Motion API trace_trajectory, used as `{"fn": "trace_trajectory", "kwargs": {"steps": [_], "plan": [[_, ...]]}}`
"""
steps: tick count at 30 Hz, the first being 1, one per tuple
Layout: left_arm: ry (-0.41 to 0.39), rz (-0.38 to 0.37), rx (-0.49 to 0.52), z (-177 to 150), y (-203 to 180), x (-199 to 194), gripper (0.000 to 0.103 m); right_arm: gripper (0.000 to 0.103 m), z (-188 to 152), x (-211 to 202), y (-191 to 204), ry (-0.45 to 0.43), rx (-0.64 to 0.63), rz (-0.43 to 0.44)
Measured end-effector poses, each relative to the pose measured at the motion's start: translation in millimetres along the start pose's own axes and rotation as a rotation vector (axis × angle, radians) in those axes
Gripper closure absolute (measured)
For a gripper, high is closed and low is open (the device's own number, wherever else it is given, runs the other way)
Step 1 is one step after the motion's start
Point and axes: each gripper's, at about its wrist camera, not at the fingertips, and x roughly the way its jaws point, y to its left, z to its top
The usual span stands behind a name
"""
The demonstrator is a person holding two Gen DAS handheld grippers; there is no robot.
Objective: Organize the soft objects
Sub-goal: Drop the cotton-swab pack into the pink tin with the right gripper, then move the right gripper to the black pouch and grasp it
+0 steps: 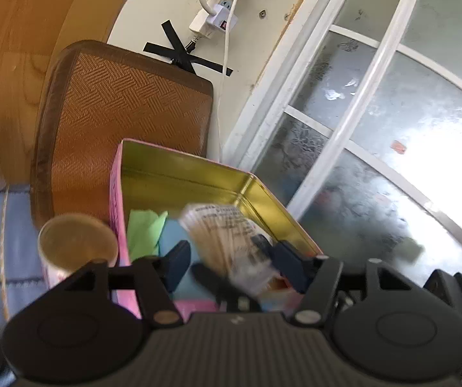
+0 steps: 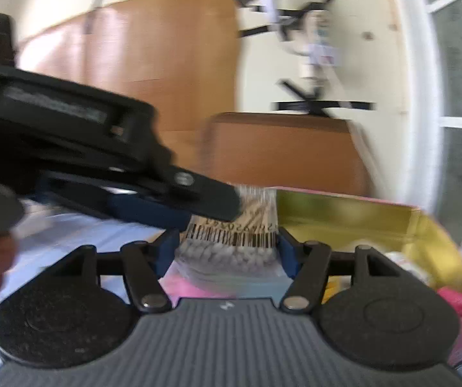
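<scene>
Cotton swab packet [image 2: 227, 245] going into tin box [image 1: 179, 174], both grippers on it.
Cup [image 1: 76, 242] sits left of the box, green cloth [image 1: 144, 229] already inside. Left gripper [image 1: 227, 258] spread wide around the packet, looks loose, not clamped. Right gripper [image 2: 227, 248] squeezes the packet's swab end, pointing level at the box; left one angles down from the left. Step looks like placement; next: lower, then release inside.

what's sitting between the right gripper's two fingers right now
A clear bag of cotton swabs, barcode facing up, fills the gap between the right gripper fingers, seen in the right wrist view.
</scene>
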Motion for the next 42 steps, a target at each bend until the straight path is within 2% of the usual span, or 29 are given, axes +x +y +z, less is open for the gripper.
{"fn": "trace_trajectory", "kwargs": {"steps": [3, 5, 9, 13, 14, 16, 19, 23, 26, 27, 29, 33, 35, 36, 37, 42], "plan": [[-0.002, 0.049, -0.004, -3.9, 1.3, 7.7, 0.038, 0.018, -5.1, 27.5, -18.6, 0.001, -0.023, -0.144], [0.010, 0.049, -0.025, -9.9, 7.0, 7.6, 0.038, 0.019, -11.5, 35.4, -31.8, 0.039, -0.026, -0.202], [0.016, 0.082, -0.029, -23.7, 17.5, 1.2, 0.037, 0.019, -18.9, 23.7, -46.3, 0.031, 0.064, -0.184], [0.005, 0.073, -0.049, -35.0, 30.1, -22.7, 0.037, 0.029, -21.8, 3.1, -41.7, 0.002, 0.114, -0.160], [-0.007, 0.076, -0.048, -38.7, 34.1, -33.4, 0.037, 0.035, -21.5, -3.4, -39.6, -0.008, 0.129, -0.149], [-0.034, 0.096, -0.065, -47.9, 47.9, -59.4, 0.037, 0.042, -19.7, -14.7, -31.7, -0.020, 0.157, -0.088], [-0.074, 0.162, -0.123, -62.6, 78.7, -100.3, 0.037, 0.044, -15.9, -19.0, -10.1, 0.000, 0.158, 0.093], [-0.108, 0.294, -0.250, -81.6, 124.0, -153.1, 0.038, 0.043, -13.7, -1.9, 40.7, 0.104, 0.066, 0.352], [-0.136, 0.314, -0.386, -95.5, 153.9, -184.3, 0.039, 0.036, -16.0, 24.2, 84.7, 0.194, -0.032, 0.474], [-0.144, 0.315, -0.418, -99.2, 160.9, -191.2, 0.039, 0.030, -17.6, 35.4, 99.2, 0.219, -0.069, 0.509], [-0.149, 0.321, -0.466, -106.5, 170.7, -200.4, 0.039, 0.023, -20.6, 56.2, 122.5, 0.264, -0.131, 0.544], [-0.143, 0.293, -0.508, -113.8, 178.4, -205.1, 0.039, 0.022, -21.8, 100.9, 150.4, 0.348, -0.244, 0.575], [-0.137, 0.271, -0.524, -114.2, 181.6, -201.7, 0.039, 0.030, -25.5, 109.0, 157.5, 0.392, -0.271, 0.588], [-0.134, 0.264, -0.529, -114.8, 182.6, -199.9, 0.039, 0.042, -27.9, 108.9, 159.4, 0.405, -0.263, 0.598], [-0.128, 0.258, -0.533, -113.7, 182.8, -194.3, 0.039, 0.048, -27.7, 108.3, 157.9, 0.411, -0.233, 0.609], [-0.091, 0.227, -0.559, -119.4, 184.0, -177.2, 0.037, 0.049, -35.1, 78.3, 157.7, 0.411, -0.154, 0.548]]}}
